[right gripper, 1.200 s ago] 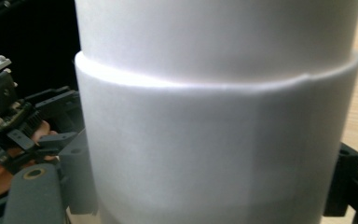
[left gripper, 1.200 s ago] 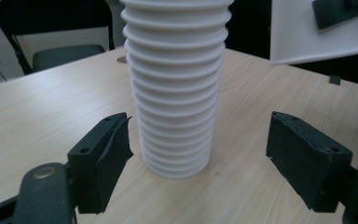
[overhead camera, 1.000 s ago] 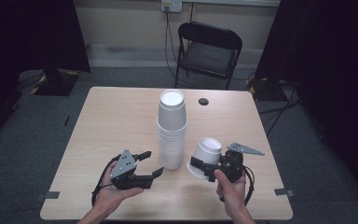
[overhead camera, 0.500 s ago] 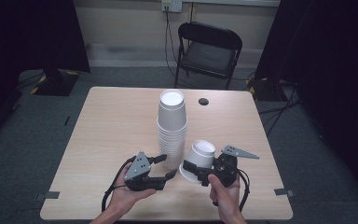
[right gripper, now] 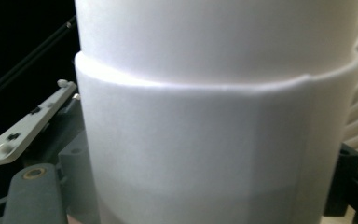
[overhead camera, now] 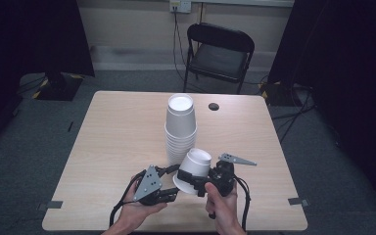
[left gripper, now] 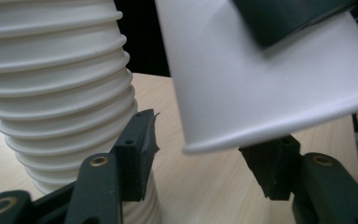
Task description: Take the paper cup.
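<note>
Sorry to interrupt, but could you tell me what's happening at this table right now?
A person works two handheld claws beside a tall stack of white cups. The right claw grips a single cup, tilted, next to the stack. The left claw is open, its jaws spread near that cup's rim.

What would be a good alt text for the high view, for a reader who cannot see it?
A person's right gripper holds a tilted white foam cup beside a tall stack of upside-down foam cups on a light wooden table, while the left gripper reaches open toward the cup. A black folding chair stands behind the table.
</note>
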The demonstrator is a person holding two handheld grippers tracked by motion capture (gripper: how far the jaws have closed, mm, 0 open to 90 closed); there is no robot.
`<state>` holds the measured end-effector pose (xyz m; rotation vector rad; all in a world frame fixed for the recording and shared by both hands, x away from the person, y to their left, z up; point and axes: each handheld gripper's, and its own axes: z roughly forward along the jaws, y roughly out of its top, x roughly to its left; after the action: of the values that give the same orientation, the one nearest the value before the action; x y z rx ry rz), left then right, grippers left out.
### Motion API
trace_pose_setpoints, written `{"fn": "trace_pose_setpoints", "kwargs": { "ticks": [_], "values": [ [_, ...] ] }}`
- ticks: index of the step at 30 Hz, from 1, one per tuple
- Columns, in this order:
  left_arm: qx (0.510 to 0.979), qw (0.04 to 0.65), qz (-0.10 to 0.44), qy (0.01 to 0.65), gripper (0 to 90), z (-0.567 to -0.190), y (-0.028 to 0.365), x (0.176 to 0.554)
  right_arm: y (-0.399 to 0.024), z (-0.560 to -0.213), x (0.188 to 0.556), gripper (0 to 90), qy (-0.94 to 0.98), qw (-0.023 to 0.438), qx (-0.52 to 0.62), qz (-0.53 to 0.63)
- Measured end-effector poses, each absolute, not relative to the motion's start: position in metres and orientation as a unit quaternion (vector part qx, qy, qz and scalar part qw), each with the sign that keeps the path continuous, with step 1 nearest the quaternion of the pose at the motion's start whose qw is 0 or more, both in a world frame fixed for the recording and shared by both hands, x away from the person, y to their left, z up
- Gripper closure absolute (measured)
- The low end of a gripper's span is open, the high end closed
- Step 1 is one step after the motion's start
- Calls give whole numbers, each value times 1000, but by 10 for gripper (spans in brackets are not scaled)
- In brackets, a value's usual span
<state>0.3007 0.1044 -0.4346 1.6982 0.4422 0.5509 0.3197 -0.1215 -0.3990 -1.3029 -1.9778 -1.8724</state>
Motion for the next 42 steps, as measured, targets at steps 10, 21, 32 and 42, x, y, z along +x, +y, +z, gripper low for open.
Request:
{"fn": "trace_pose_setpoints", "kwargs": {
  "ticks": [10, 21, 32, 42],
  "values": [
    [708, 619, 278, 197, 667, -434, 109, 296, -103, -404, 316, 172, -645, 88, -429, -627],
    [697, 634, 264, 208, 755, -436, 111, 298, -101, -408, 315, 157, -640, 99, -431, -628],
    [705, 627, 259, 205, 791, -437, 114, 299, -103, -412, 318, 141, -644, 103, -420, -631],
    [719, 620, 237, 204, 809, -442, 117, 302, -122, -405, 320, 142, -622, 58, -417, -660]
  ]
}}
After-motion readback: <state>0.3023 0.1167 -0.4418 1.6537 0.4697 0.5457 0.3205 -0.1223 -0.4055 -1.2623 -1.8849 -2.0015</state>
